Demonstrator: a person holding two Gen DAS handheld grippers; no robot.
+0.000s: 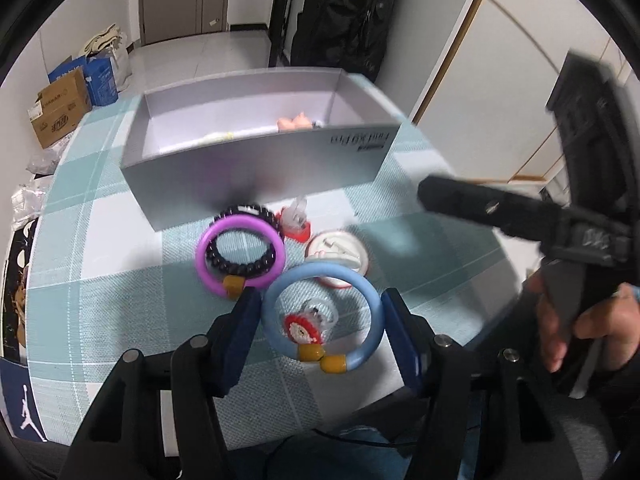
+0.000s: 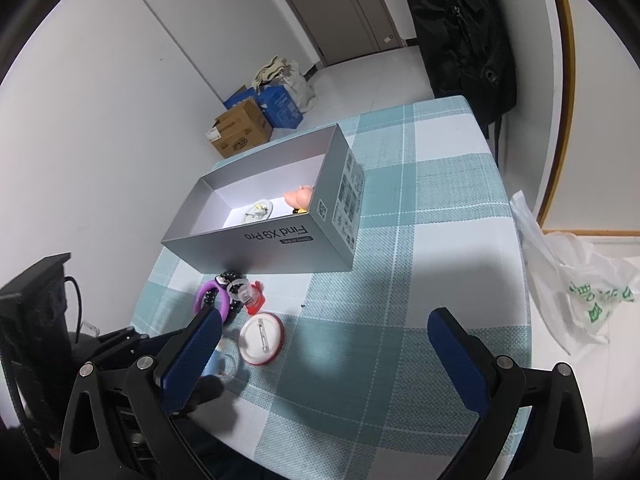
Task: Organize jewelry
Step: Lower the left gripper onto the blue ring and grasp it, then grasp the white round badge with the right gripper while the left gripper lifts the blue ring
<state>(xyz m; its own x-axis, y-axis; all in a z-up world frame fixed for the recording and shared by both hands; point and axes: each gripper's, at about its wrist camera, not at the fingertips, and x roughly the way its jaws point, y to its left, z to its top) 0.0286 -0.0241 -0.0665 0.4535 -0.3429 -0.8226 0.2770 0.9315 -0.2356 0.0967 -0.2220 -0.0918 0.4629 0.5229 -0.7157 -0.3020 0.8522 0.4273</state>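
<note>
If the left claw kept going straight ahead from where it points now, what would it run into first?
Most likely the blue bangle, which already sits between the open left claw fingers; beyond it lies the white badge. Depth is uncertain.

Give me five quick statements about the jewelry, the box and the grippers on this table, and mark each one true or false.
1. The blue bangle lies between the fingers of the left hand-held gripper. True.
2. The grey box has its lid on. False: it is open on top.
3. A dark bead bracelet overlaps the purple bangle. True.
4. The right hand-held gripper holds the round pin badge. False: it is open and holds nothing.
5. The tablecloth is plain red. False: teal and white checks.
</note>
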